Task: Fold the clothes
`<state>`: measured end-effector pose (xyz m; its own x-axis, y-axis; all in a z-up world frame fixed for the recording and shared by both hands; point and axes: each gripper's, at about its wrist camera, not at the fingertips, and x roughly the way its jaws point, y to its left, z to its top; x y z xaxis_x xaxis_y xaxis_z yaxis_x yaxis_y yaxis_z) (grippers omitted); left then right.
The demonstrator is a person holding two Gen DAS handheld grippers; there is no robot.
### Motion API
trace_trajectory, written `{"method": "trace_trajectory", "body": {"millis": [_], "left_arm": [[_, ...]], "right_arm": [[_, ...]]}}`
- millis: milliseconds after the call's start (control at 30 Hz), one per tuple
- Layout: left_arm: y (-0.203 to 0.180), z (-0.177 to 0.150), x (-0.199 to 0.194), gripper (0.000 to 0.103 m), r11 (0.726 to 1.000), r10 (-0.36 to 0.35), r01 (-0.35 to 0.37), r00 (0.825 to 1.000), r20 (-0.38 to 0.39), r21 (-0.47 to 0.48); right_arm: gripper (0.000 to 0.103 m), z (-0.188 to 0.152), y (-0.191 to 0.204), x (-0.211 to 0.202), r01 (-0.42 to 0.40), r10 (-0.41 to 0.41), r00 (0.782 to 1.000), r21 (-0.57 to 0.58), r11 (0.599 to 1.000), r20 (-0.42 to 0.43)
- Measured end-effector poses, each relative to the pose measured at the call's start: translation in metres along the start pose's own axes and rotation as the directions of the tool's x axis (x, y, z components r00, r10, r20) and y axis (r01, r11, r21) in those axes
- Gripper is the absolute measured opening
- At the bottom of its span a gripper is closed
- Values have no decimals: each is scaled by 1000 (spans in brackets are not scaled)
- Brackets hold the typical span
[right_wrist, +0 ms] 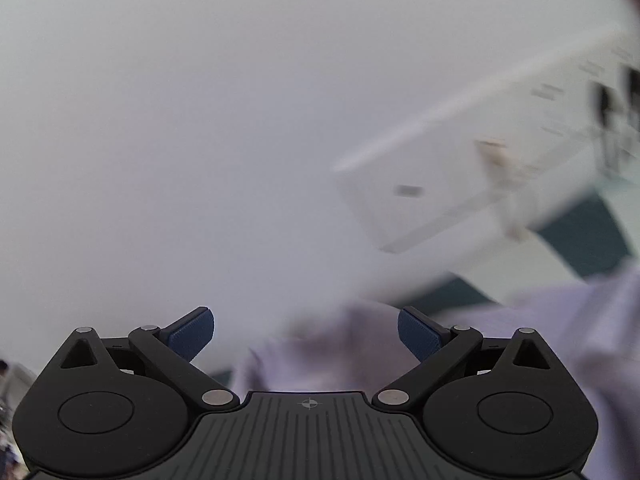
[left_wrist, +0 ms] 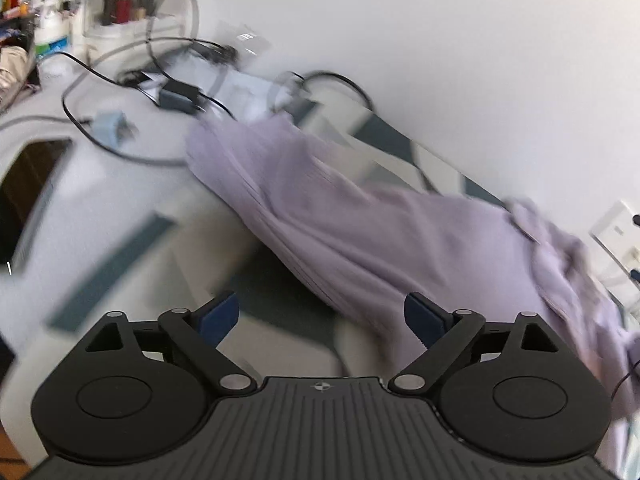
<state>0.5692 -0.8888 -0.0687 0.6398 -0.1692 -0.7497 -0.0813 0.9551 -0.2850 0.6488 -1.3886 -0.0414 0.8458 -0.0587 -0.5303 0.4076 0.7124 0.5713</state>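
Looking through the left wrist camera first, the left gripper (left_wrist: pixel 322 316) has its two blue pads spread wide apart, and nothing is between them. The soft, pale purple cloth garment (left_wrist: pixel 360 216) lies on the white table with dark green stripes (left_wrist: pixel 100 208). It stretches in one long band, from about eleven o'clock far away to about four o'clock close by. So the garment sits ahead and to the right of this gripper, around one o'clock. Its near edge shows thin stacked lines, like layers of cloth. The far right end is bunched and wrinkly. The cloth looks thin and floppy, so I think it will sag when lifted. Black cables (left_wrist: pixel 100 76) curl on the table past the cloth, at about eleven o'clock. The picture is blurry.

Next, the right wrist camera. The right gripper (right_wrist: pixel 306 334) also has its blue pads wide apart and holds nothing. The same purple garment (right_wrist: pixel 560 320) shows low down, from about six o'clock to four o'clock, very close under the pads. Most of this view is a plain white wall (right_wrist: pixel 200 120). It is very blurry too.

I think the right gripper is nearer to the cloth. The next grab should go for an end of the long band.
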Motion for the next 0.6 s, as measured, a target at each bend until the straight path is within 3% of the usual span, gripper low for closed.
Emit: {"method": "trace_trajectory", "body": {"millis": [100, 233, 333, 400, 533, 600], "left_arm": [[-36, -30, -12, 93, 997, -17, 21, 999, -42, 81], [-78, -68, -17, 93, 978, -56, 77, 992, -115, 192], [-106, -94, -12, 95, 942, -79, 130, 982, -174, 310], [-121, -113, -6, 95, 913, -46, 116, 982, -185, 391], [-147, -150, 5, 95, 868, -48, 162, 968, -245, 470], [-159, -164, 3, 97, 841, -10, 113, 981, -193, 530]], "right_arm": [[99, -7, -48, -55, 47, -45, 997, 35, 998, -55], [96, -28, -89, -115, 87, -87, 989, -2, 996, -123], [96, -41, -102, -161, 125, -134, 985, -85, 988, -112], [96, -47, -105, -185, 162, -177, 979, -145, 976, -97], [96, -63, -124, -226, 230, -243, 965, -124, 965, -97], [96, -71, -135, -242, 244, -254, 960, -96, 965, -116]]}}
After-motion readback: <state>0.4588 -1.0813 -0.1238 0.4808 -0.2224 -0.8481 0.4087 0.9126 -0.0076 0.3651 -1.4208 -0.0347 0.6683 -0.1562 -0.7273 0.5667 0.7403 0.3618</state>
